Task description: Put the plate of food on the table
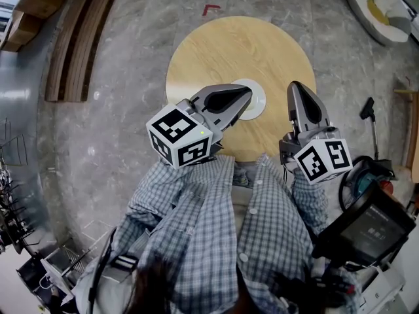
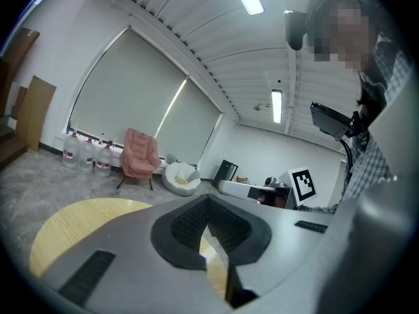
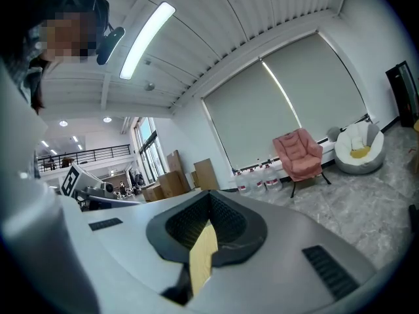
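Observation:
A round wooden table stands on the marble floor in front of me. A white plate lies on its near middle, partly hidden behind my left gripper; I cannot see any food on it. The left gripper hovers over the plate with its jaws shut and nothing between them, as the left gripper view shows. My right gripper is held over the table's right side, to the right of the plate and apart from it. Its jaws meet at the tips and hold nothing; the table top shows below them.
A pink armchair, water bottles and a white beanbag stand along the room's edges. Wooden planks lie on the floor at the left. A black device and cables sit close at my right.

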Demonstrator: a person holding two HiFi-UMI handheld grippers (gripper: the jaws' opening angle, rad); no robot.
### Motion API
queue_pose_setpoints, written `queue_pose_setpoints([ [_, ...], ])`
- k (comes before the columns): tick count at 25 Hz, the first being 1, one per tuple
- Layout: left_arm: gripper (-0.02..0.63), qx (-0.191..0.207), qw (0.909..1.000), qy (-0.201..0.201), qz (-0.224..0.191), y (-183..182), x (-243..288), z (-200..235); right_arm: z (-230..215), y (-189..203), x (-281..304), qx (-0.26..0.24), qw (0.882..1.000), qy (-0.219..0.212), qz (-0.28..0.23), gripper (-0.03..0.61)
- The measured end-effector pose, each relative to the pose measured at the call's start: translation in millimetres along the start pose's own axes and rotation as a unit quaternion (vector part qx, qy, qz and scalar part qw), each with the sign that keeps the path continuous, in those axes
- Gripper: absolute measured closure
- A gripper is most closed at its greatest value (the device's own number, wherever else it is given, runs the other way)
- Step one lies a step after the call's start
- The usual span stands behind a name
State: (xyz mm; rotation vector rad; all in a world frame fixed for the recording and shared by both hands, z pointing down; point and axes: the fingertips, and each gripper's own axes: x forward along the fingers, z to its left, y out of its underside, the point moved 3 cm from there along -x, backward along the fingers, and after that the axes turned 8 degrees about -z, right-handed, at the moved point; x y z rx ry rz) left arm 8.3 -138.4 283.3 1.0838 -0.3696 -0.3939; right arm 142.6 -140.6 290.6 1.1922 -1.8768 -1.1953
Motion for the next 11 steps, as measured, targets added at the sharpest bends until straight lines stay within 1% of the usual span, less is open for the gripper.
queue_pose_setpoints([
  [7,0.606,0.0,1.0,0.001,0.001,0.9,1.5,-0.2,1.8,1.4,1.9,-0.004,1.0,-0.006,0.003,0.572],
  [11,0.606,-0.002,1.0,0.001,0.0,1.6,1.7,-0.3,0.8,3.0,0.4,-0.004,1.0,0.001,0.01,0.572],
])
